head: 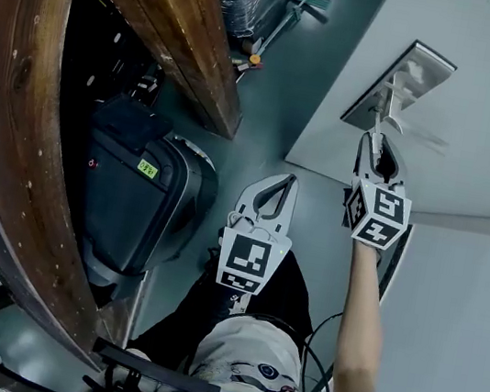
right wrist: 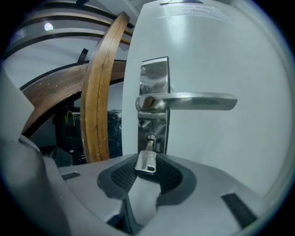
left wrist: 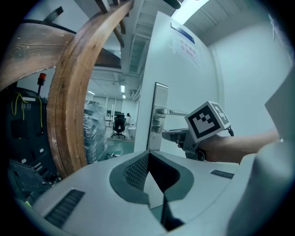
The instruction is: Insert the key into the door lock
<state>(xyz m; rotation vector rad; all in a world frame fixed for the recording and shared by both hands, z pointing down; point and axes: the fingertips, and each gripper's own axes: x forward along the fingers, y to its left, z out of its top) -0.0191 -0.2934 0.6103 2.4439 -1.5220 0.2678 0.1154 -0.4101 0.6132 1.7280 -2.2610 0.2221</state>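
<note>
Right gripper view: the key (right wrist: pixel 146 161) sticks in the keyhole (right wrist: pixel 150 138) of the door lock (right wrist: pixel 154 76), just under the shiny handle (right wrist: pixel 193 101). The flat end of the key sits between the tongs of the right gripper (right wrist: pixel 146 179), but the tongs are wide apart and do not pinch it.

Left gripper view: the left gripper (left wrist: pixel 148 154) has its tongs together, with nothing in them. It is back from the door (left wrist: pixel 184 87), well apart from the lock.

A paper sheet (left wrist: pixel 186 46) is stuck high on the door. It has a blue strip and some print, but the print is too small to read.

Head view: each gripper has a cube (head: pixel 379 215) with black and white square patterns and no words. A small green label (head: pixel 147 167) sits on a black machine (head: pixel 127 208) beside the big curved wooden beam (head: pixel 14 133) — its writing is too tiny to read.
</note>
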